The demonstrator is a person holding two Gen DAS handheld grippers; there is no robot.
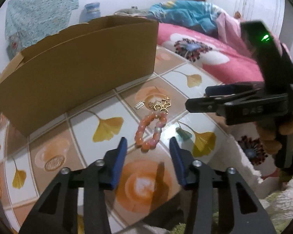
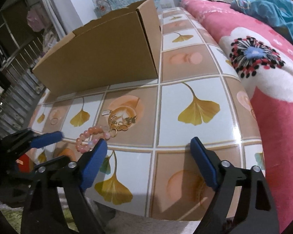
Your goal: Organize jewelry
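Observation:
A pink bead bracelet (image 1: 149,131) lies on the tiled table, with gold charm jewelry (image 1: 161,104) and a small silver pendant (image 1: 139,104) just beyond it. My left gripper (image 1: 148,144) is open, its blue pads either side of the bracelet's near end, just above the table. The bracelet (image 2: 91,137), gold charms (image 2: 122,123) and pendant (image 2: 105,113) also show in the right wrist view. My right gripper (image 2: 148,146) is open and empty to the right of the jewelry. It also shows in the left wrist view (image 1: 197,97).
An open cardboard box (image 1: 78,66) stands on the table behind the jewelry; it also shows in the right wrist view (image 2: 107,54). A pink flowered blanket (image 2: 263,68) lies along the table's right side. A gold ring (image 2: 54,120) lies on the table's left part.

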